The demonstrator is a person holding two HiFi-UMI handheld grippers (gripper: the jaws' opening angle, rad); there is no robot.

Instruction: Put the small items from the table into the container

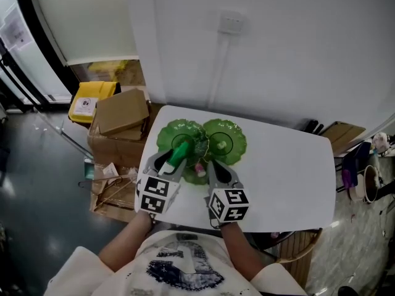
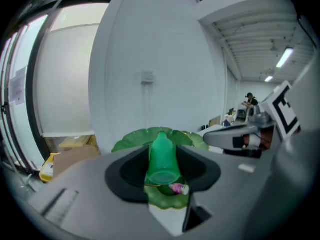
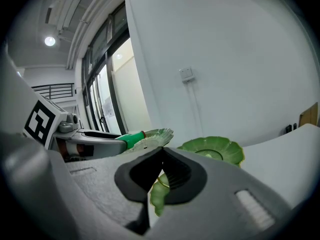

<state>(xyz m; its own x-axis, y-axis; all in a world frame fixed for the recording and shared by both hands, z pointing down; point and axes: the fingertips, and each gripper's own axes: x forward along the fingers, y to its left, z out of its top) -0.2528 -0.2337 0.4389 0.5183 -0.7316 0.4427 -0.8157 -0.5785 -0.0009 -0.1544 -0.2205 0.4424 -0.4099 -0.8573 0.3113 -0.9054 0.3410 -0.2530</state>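
A green leaf-shaped dish with three lobes (image 1: 225, 142) sits on the white table (image 1: 290, 177); it also shows in the left gripper view (image 2: 131, 140) and the right gripper view (image 3: 212, 149). My left gripper (image 1: 174, 158) (image 2: 162, 166) is shut on a small green bottle-shaped item (image 1: 179, 153) (image 2: 162, 159), held over the dish's left and near lobes. A small pink and white item (image 2: 178, 188) (image 1: 200, 167) lies in the near lobe. My right gripper (image 1: 213, 165) (image 3: 162, 171) is shut and empty, hovering at the near lobe beside the left one.
Cardboard boxes (image 1: 123, 113) and a yellow box (image 1: 89, 100) stand on the floor left of the table. A white wall with a switch (image 1: 231, 23) rises just behind the dish. A cup (image 1: 370, 180) sits off the table's right side.
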